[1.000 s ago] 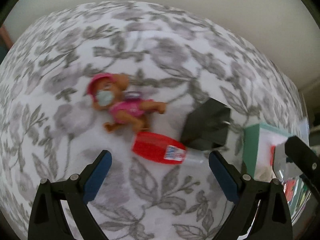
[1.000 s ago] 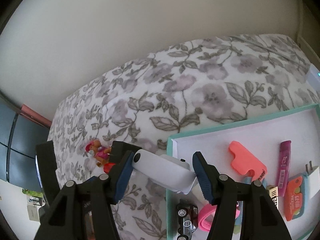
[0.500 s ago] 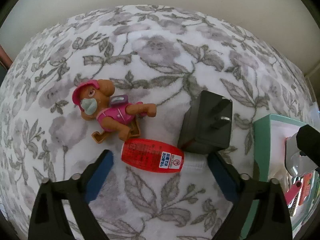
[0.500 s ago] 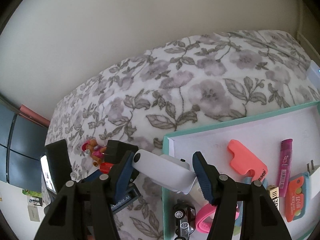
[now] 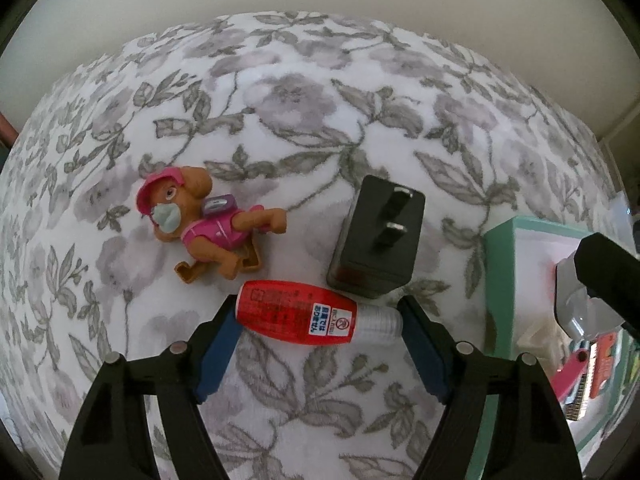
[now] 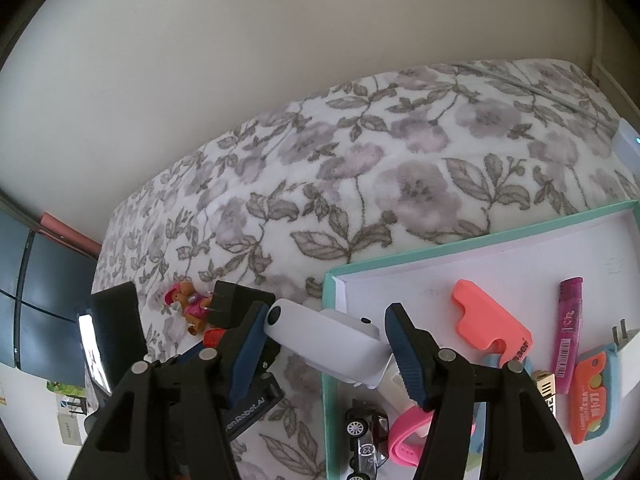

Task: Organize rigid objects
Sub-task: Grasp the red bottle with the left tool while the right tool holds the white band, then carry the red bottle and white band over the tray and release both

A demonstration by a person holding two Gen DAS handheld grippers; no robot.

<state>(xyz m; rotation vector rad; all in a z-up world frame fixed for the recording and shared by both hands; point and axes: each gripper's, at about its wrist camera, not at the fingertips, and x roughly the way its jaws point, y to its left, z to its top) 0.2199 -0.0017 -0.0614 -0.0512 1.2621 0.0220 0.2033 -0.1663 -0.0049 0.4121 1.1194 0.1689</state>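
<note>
the red bottle lies on its side on the floral bed cover, its clear cap toward the teal tray, and sits between the blue pads of the left tool; those jaws have just been closing, with the left pad at the bottle's base and the right pad at the cap, though whether they press on it yet cannot be told. just beyond the bottle, almost touching it, stands one black plug adapter with two prongs up, and beside that lies one toy dog figure in pink. to the other side of the bottle, the right tool holds one white device clamped between its pads, over the tray's near corner. in the tray lie one coral clip, one magenta tube, one orange card, one toy car and one pink band.
</note>
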